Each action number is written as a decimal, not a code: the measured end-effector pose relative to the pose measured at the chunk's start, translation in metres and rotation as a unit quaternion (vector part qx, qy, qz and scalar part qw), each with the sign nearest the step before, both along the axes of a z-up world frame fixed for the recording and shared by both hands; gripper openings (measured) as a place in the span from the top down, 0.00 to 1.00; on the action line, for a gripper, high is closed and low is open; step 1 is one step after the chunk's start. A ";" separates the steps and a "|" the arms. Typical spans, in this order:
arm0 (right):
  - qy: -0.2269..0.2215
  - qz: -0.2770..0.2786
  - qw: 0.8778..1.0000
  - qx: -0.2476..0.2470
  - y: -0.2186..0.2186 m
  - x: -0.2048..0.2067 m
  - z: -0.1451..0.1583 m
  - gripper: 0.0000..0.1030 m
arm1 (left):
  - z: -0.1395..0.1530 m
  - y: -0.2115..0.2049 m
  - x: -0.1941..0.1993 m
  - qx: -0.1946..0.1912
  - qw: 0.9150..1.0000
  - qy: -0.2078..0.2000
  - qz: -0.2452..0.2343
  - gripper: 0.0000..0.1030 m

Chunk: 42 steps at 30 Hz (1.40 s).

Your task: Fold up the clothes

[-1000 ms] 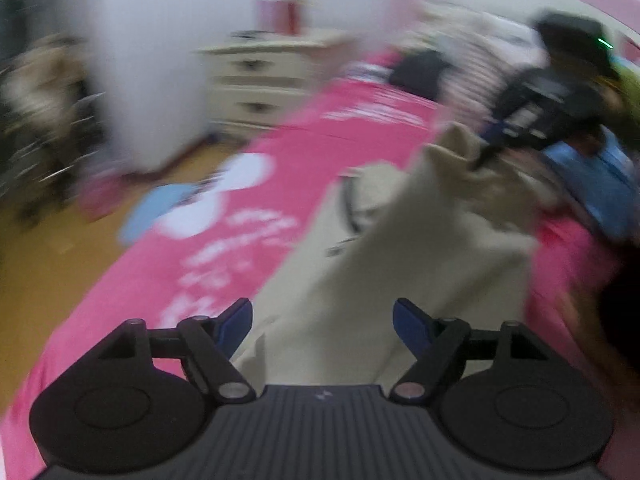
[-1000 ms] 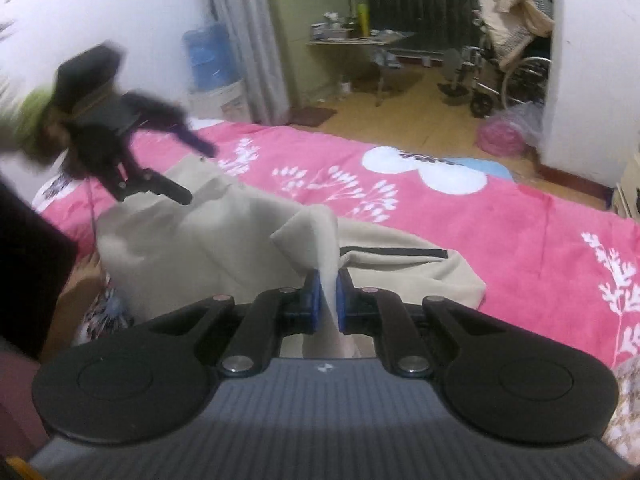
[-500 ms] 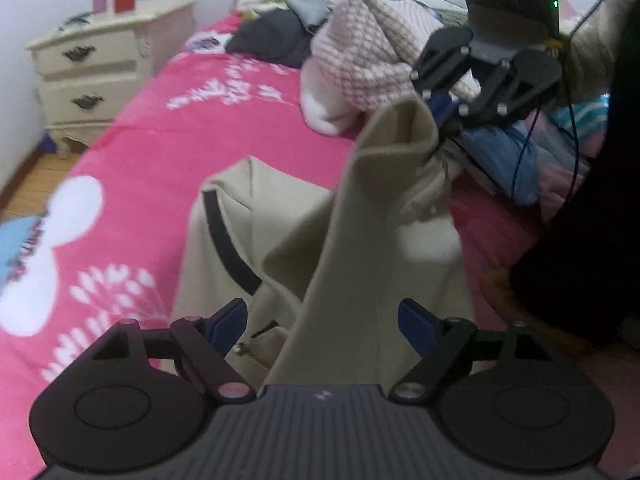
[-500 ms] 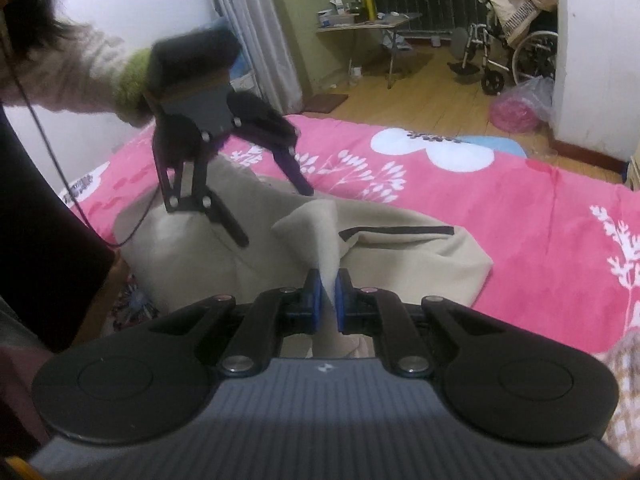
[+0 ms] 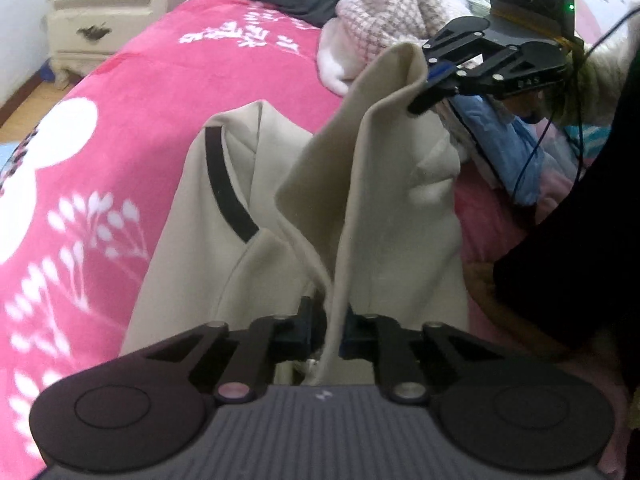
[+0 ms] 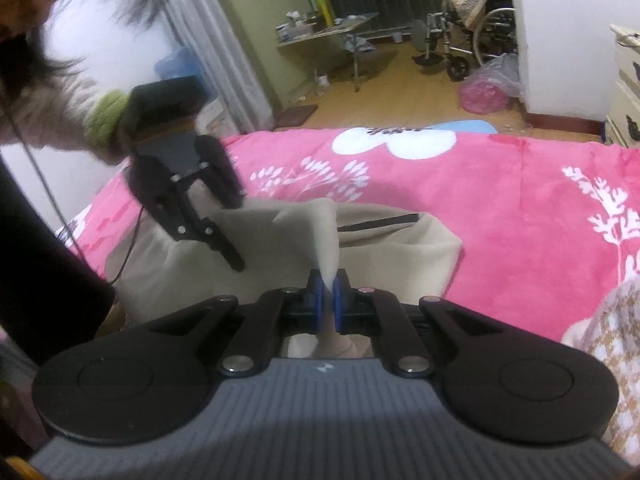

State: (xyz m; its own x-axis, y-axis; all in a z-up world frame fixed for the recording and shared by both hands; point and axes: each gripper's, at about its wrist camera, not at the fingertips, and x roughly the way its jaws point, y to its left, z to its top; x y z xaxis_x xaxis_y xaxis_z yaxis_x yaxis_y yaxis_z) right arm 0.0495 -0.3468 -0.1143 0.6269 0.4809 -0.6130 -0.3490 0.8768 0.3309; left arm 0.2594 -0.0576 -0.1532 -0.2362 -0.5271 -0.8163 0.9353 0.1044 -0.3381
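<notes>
A: Left gripper (image 5: 325,330) status?
B: Jaws have just closed; a fold of the beige garment (image 5: 384,216) is pinched between them. The right gripper (image 6: 327,304) is clamped on another raised edge of that garment.
A: Garment location?
B: On the pink floral bedspread (image 5: 120,128), near the bed's side edge, partly lifted between both tools.
A: Obstructions?
B: A heap of unfolded clothes (image 5: 384,4) lies just behind the garment. A cream nightstand (image 5: 100,12) stands beyond the bed corner; a wheelchair (image 6: 476,40) is well apart.
</notes>
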 end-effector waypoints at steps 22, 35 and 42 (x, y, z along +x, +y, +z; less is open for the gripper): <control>0.045 -0.102 0.987 0.119 -0.045 0.078 -0.078 0.97 | -0.034 0.006 0.063 0.024 0.983 0.091 0.158 0.89; 0.028 -0.122 0.980 0.157 -0.050 0.081 -0.082 0.97 | -0.016 0.014 0.070 0.011 0.978 0.095 0.188 0.90; 0.042 -0.130 0.979 0.150 -0.050 0.094 -0.103 0.95 | -0.047 0.016 0.085 0.015 0.966 0.121 0.228 0.70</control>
